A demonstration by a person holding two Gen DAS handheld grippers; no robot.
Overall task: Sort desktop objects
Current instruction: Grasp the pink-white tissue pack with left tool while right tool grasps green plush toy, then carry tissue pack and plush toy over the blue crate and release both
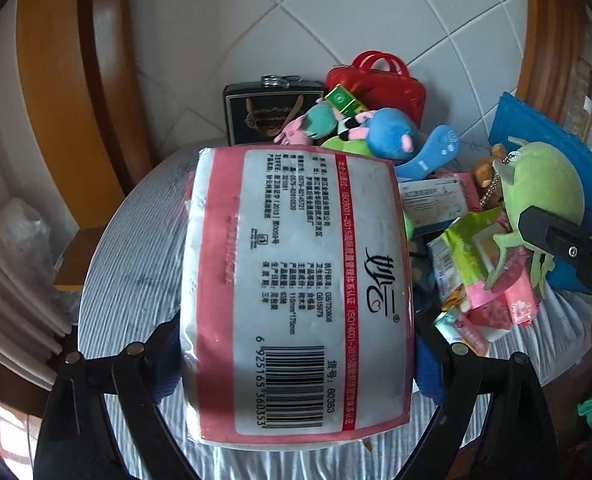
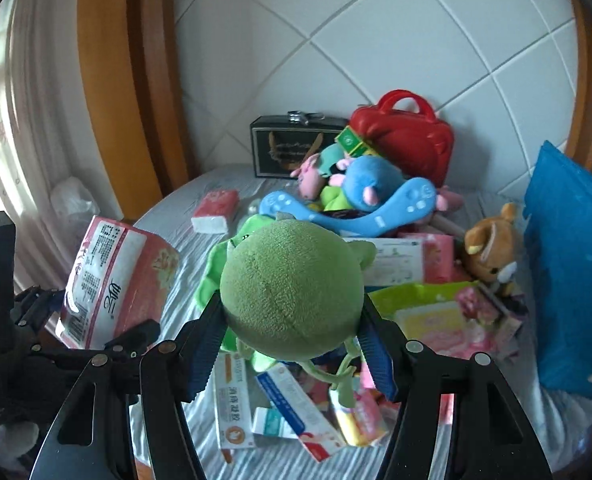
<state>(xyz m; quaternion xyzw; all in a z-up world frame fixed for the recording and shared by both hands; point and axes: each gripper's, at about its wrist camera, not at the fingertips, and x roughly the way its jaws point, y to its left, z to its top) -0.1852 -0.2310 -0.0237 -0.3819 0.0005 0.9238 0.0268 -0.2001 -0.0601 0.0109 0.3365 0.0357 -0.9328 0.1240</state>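
Observation:
My left gripper point(image 1: 296, 344) is shut on a pink and white tissue pack point(image 1: 296, 288), held up over the table with its barcode label facing the camera. That same pack point(image 2: 111, 280) shows at the left of the right wrist view, clamped in the left gripper point(image 2: 91, 340). My right gripper point(image 2: 291, 344) is shut on a round green plush toy point(image 2: 291, 284), its blue pads pressing both sides and the toy's thin legs dangling below. The green plush point(image 1: 544, 188) also hangs at the right of the left wrist view.
A round table with a striped grey cloth point(image 2: 191, 240) carries a heap: blue and pink plush toys point(image 2: 360, 184), a red toy case point(image 2: 412, 140), a black box point(image 2: 291, 148), a brown bear point(image 2: 492, 244), a small tissue pack point(image 2: 215, 210), several boxes and packets point(image 2: 283, 408). A blue bag point(image 2: 572, 264) stands right.

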